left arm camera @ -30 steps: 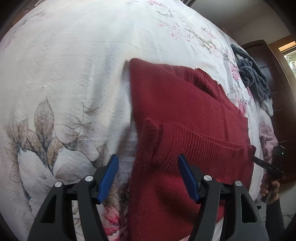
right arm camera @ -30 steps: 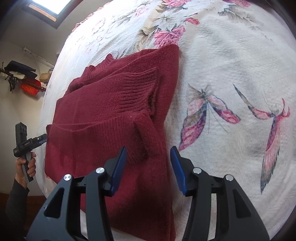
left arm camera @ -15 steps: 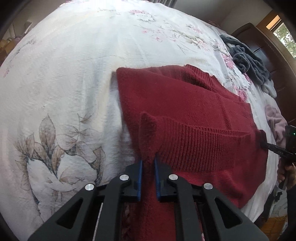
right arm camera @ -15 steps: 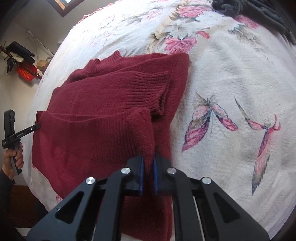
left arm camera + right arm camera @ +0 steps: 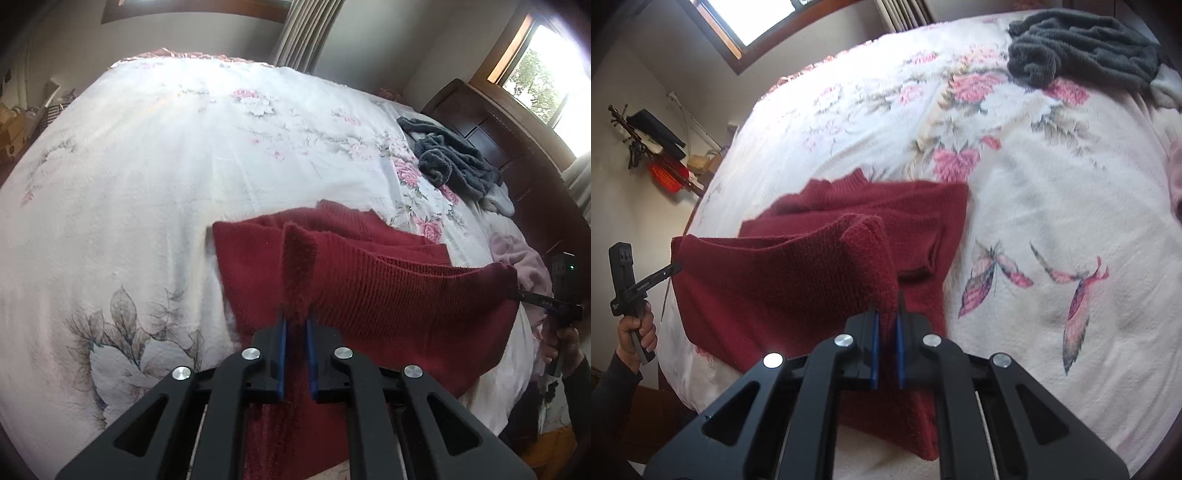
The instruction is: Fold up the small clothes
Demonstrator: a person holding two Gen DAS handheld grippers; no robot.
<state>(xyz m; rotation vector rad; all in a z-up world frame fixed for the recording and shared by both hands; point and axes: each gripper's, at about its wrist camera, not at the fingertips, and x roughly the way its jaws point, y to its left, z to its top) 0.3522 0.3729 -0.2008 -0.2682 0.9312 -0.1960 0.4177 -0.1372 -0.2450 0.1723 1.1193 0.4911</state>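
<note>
Your left gripper [image 5: 295, 325] has its blue pads pinched tight on one corner of the red knit sweater [image 5: 388, 295], and your right gripper [image 5: 886, 321] is clamped the same way on the opposite corner. Between them the ribbed hem hangs lifted off the floral bedspread [image 5: 147, 184] as a slack band, while the rest of the sweater lies on the bed near its front edge, collar pointing away from you.

The likely trouble is in the grip itself. Each pinch holds only a thick bunched nub of knit, so a quick pull could let a corner slide out, or you may be holding one layer and leaving the layer under it behind. If your two hands travel unevenly, the hem will land skewed across the body. Knit also stretches, so pulling the band taut could drag the whole sweater along the bedspread instead of folding it.

Further out, a dark grey fleecy garment [image 5: 1082, 40] lies heaped near the wooden headboard [image 5: 509, 147], and a pale pink garment [image 5: 524, 258] sits at the bed's right side. Both are well apart from the sweater, and nothing blocks the fold forward.
</note>
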